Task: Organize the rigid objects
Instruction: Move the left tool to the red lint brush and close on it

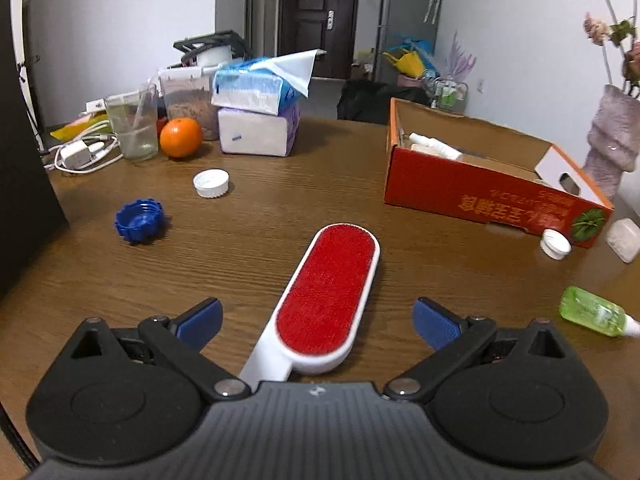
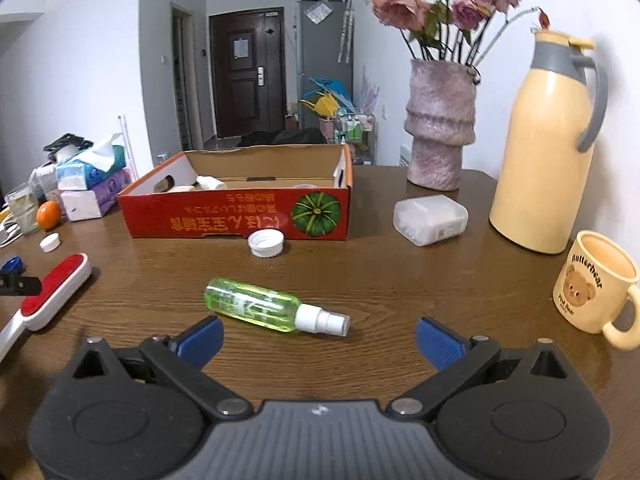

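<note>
A red-and-white lint brush [image 1: 326, 296] lies on the wooden table between the open blue pads of my left gripper [image 1: 318, 320], its white handle running under the gripper. It also shows in the right wrist view [image 2: 54, 290]. A green spray bottle [image 2: 268, 308] lies on its side just ahead of my open, empty right gripper [image 2: 320, 338]; it also shows in the left wrist view [image 1: 596, 312]. A red cardboard box [image 2: 240, 216] holding a few items stands behind, also in the left wrist view [image 1: 480, 188]. White caps [image 2: 266, 243] [image 1: 211, 183] and a blue cap [image 1: 139, 221] lie loose.
An orange [image 1: 181, 137], glass [image 1: 134, 126], tissue packs [image 1: 256, 116] and charger cable [image 1: 80, 156] sit at the far left. A pink vase [image 2: 440, 128], yellow thermos [image 2: 548, 144], bear mug [image 2: 592, 284] and clear plastic container [image 2: 430, 219] stand at the right.
</note>
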Available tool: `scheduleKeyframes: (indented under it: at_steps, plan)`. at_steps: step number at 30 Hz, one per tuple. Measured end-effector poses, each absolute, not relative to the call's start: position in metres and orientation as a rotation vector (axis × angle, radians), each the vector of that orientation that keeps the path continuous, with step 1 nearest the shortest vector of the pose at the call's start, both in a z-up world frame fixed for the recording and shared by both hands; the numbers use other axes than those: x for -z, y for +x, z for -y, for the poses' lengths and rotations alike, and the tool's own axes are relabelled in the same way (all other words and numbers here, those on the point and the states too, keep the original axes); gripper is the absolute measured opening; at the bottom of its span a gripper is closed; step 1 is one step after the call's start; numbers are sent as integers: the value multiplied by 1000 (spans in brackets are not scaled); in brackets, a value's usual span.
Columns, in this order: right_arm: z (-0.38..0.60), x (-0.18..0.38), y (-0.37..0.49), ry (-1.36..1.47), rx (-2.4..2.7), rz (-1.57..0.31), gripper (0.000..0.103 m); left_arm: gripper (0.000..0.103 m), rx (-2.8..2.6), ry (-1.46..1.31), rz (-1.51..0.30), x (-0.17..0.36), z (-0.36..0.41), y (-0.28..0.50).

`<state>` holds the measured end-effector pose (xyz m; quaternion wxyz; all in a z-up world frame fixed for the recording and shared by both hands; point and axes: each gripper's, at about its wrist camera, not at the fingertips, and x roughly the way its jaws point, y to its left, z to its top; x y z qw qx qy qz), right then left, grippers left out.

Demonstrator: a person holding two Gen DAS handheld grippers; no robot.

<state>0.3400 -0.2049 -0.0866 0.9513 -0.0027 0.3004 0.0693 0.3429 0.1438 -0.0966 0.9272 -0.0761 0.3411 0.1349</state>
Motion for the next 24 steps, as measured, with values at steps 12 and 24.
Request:
scheduleKeyframes:
  at_steps: [12, 24]
  plan:
    - [213, 112, 361, 84, -153, -662, 103, 84, -343, -101, -759, 131, -148, 371]
    - [214, 116, 361, 100, -145, -658, 103, 56, -311, -167, -716, 126, -154, 361]
